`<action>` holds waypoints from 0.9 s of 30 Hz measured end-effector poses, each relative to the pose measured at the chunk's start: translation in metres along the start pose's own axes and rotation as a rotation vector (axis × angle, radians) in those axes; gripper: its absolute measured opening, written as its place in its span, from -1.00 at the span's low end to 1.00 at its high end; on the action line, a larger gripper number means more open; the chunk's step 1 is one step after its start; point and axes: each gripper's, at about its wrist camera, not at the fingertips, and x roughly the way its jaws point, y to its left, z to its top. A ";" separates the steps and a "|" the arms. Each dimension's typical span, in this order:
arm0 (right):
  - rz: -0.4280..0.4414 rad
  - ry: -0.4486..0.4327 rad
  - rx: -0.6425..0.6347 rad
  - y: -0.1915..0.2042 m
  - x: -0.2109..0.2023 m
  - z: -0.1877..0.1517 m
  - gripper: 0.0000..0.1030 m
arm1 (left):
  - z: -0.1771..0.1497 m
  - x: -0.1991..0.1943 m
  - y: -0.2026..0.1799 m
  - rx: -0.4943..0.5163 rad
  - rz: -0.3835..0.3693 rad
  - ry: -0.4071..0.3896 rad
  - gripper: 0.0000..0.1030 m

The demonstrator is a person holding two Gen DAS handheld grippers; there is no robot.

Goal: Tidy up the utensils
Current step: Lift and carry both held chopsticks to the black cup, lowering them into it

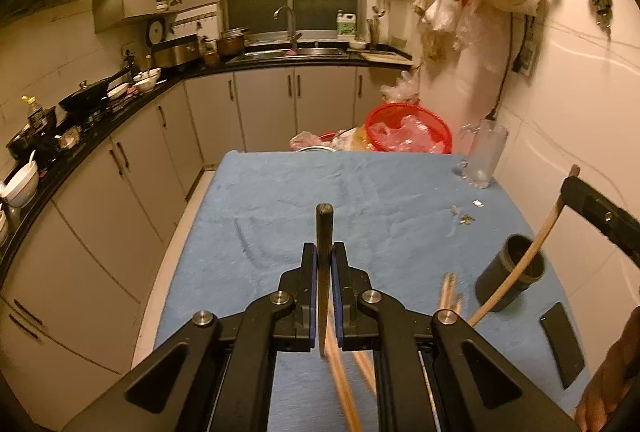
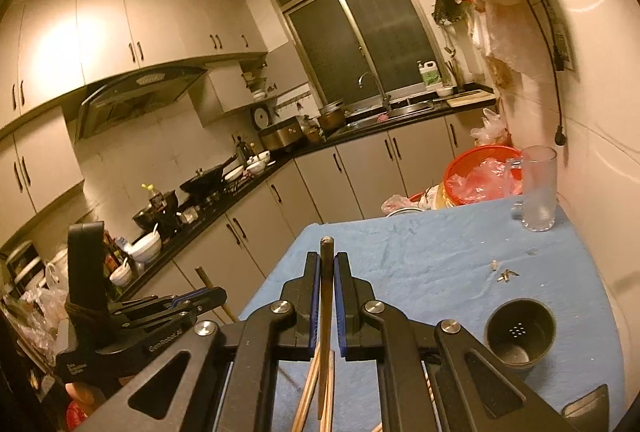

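My left gripper (image 1: 324, 252) is shut on a dark wooden chopstick (image 1: 324, 228) held upright above the blue cloth. My right gripper (image 2: 327, 260) is shut on another chopstick (image 2: 327, 252); in the left wrist view that chopstick (image 1: 532, 252) slants over the dark utensil cup (image 1: 512, 272), its lower end in front of the cup. The cup (image 2: 520, 332) stands empty at the right in the right wrist view. Several loose chopsticks (image 1: 450, 292) lie on the cloth below my grippers. My left gripper also shows at the left of the right wrist view (image 2: 200, 298).
The table has a blue cloth (image 1: 320, 184). A glass mug (image 2: 538, 188) stands at its far right corner, a red basket (image 1: 408, 128) beyond the far edge. Small scraps (image 1: 466, 218) lie near the mug. A dark flat phone (image 1: 562, 344) lies at right. Kitchen counter at left.
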 end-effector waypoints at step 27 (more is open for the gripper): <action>-0.257 -0.204 0.093 -0.130 -0.081 0.086 -0.86 | 0.101 -0.038 -0.160 0.116 -0.387 -0.082 -0.86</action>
